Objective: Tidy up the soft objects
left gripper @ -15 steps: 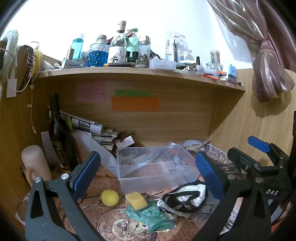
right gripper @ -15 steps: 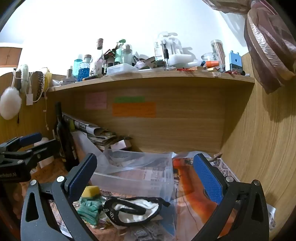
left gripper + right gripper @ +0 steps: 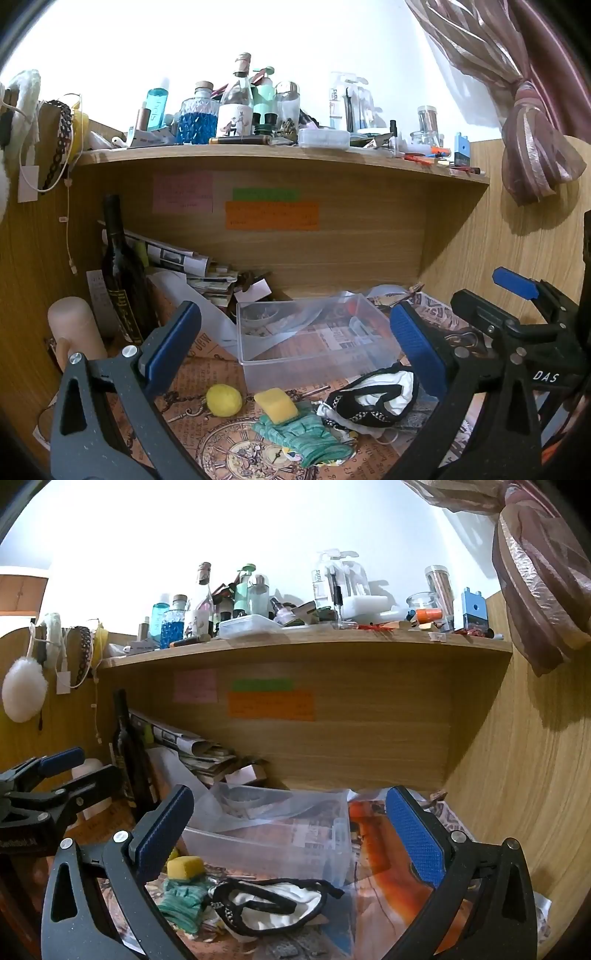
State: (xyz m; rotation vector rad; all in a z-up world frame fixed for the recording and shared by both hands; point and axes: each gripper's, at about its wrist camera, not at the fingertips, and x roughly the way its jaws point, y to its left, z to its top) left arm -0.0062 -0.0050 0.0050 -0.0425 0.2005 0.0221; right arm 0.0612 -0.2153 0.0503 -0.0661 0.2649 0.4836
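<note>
wooden desk nook with a cluttered shelf (image 3: 280, 157) up top, bottles everywhere, and sticky notes (image 3: 271, 215) on the back panel. the counter (image 3: 229, 458) is covered in vintage-print paper with clock faces.

from my left wrist view: my left claw (image 3: 295, 345) is spread wide with nothing between the blue pads, hanging above the counter. below it there's a clear plastic bin (image 3: 314, 339) sitting at the back, and in front of it the soft stuff: a yellow ball (image 3: 224, 400) on the left, a yellow sponge (image 3: 276, 405) resting on the edge of a green cloth (image 3: 306, 435), and a black and white fabric piece (image 3: 373, 400) just right of that, touching the cloth. a dark wine bottle (image 3: 120, 273) stands upright at the left. my right claw (image 3: 517, 291) shows off to the right side.

from my right wrist view: my right claw (image 3: 288, 832) is wide apart too, holding nothing, above the fabric piece (image 3: 273, 904). the sponge (image 3: 184, 867) and green cloth (image 3: 181, 904) sit left of it, the bin (image 3: 273, 834) right behind. my left claw (image 3: 55, 764) pokes in from the left edge.
</note>
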